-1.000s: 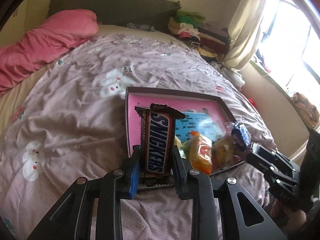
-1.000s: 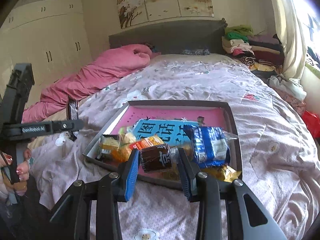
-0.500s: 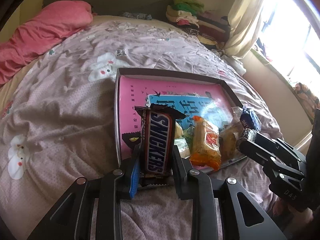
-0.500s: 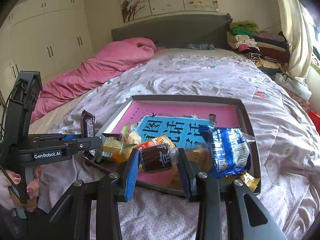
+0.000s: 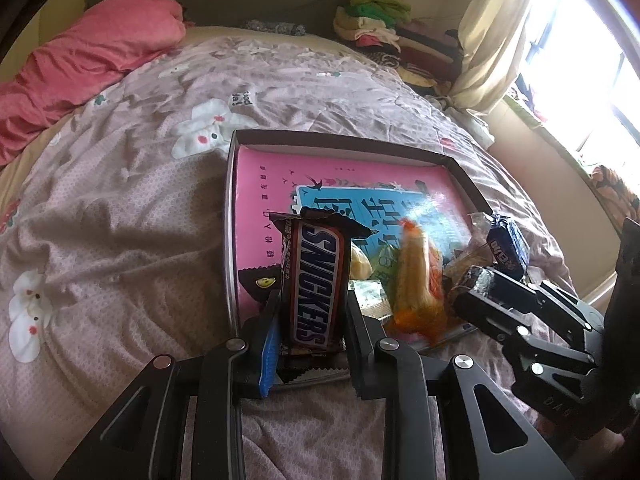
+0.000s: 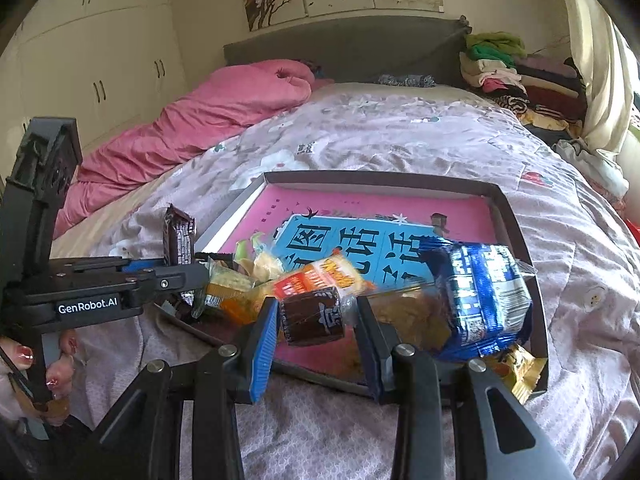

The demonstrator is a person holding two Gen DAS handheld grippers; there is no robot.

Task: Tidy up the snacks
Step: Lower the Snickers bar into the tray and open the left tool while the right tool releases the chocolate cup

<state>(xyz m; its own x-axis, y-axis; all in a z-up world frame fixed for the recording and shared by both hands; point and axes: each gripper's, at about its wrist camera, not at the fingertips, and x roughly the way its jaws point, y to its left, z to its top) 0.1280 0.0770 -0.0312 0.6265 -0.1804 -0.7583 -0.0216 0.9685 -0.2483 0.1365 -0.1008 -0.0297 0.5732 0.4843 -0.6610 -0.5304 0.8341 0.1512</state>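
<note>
Now the brown Snickers bar in its glossy wrapper [image 5: 316,284] sits lower over the near left corner of the shallow dark-rimmed box with the pink and blue printed floor [image 5: 340,140] than a second ago, when it stood further back above the quilt. The left gripper [image 5: 312,320] pinches this bar upright between its pads. In the right wrist view, the right gripper [image 6: 316,320] has drawn closer to the box's near edge; its jaws clamp a small dark brown wrapped cake [image 6: 312,316]. Inside the box lie an orange packet [image 6: 320,276], a blue and white foil pack [image 6: 480,300] at lower right, and a pale yellowish snack [image 6: 228,280]. The box rests on a pinkish-grey patterned quilt [image 5: 120,200].
</note>
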